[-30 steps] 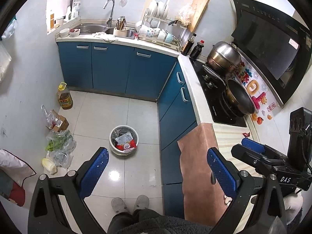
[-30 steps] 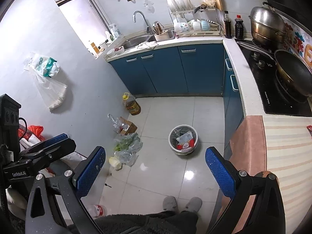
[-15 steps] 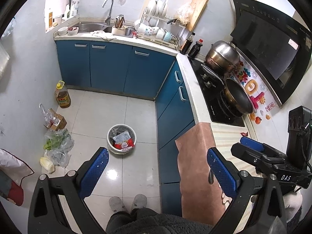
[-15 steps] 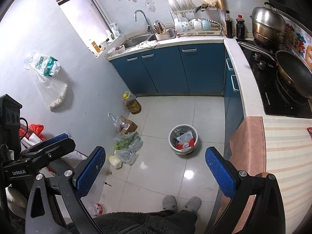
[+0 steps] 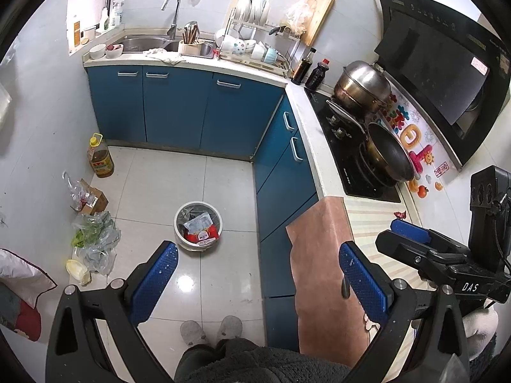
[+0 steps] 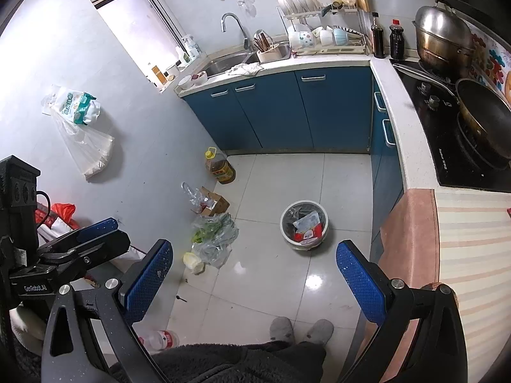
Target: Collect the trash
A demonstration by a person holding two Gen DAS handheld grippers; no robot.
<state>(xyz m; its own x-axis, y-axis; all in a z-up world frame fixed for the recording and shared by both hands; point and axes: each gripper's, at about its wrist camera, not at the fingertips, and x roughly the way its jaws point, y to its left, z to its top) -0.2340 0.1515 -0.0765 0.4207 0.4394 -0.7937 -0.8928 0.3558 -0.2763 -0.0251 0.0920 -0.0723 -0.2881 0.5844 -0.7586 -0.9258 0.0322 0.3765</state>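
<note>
Both tongs hang high over the kitchen floor, jaws spread wide and gripping nothing. Left tongs [image 5: 255,261]: the bin [image 5: 198,225] sits on the tiles at about 11 o'clock, just beyond the left blue pad, packets inside it. Right tongs [image 6: 254,253]: the bin [image 6: 304,225] lies ahead at 1 o'clock, between the pads. A red wrapper [image 5: 400,214] lies on the striped desk [image 5: 367,217] at 2 o'clock of the left tongs, just beyond the right tongs' blue tip. Bags [image 6: 215,236] lie by the wall at 11 o'clock.
</note>
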